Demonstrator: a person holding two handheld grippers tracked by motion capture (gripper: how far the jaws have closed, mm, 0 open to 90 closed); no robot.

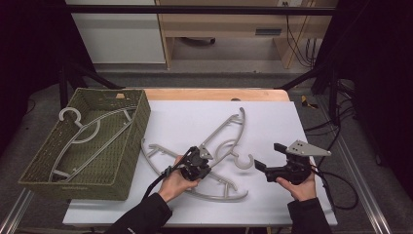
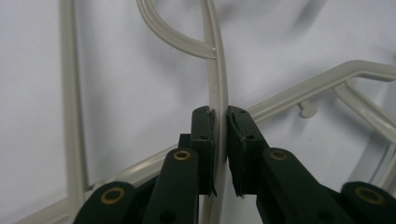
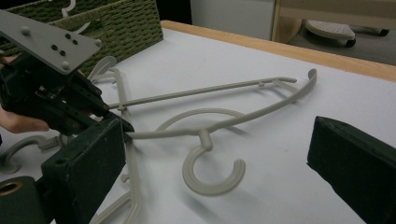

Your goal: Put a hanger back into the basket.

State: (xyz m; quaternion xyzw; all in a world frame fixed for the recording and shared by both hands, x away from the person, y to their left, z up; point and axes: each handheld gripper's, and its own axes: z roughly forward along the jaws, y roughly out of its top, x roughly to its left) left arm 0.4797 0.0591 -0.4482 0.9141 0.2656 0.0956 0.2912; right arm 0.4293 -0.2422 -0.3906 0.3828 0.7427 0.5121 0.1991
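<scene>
Green wicker basket (image 1: 127, 161) stood at bench's left, one grey hanger (image 1: 90, 131) inside. White sheet (image 1: 272, 122) covered the bench (image 1: 214, 94). Cabinet (image 1: 119, 36) stood beyond on floor.

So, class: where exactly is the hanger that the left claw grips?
In the high view, the gripped hanger lies mid-table on the white mat, crossing another hanger, right of the woven basket.

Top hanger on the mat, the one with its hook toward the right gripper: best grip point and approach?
Grip the thin curved shoulder bar of the top hanger, from above, jaws astride it. It lies flat, so only narrow bars fit between the pads. The left gripper already pinches that bar near where it crosses the lower hanger. The hook faces the open right gripper, likely a second grip.
</scene>
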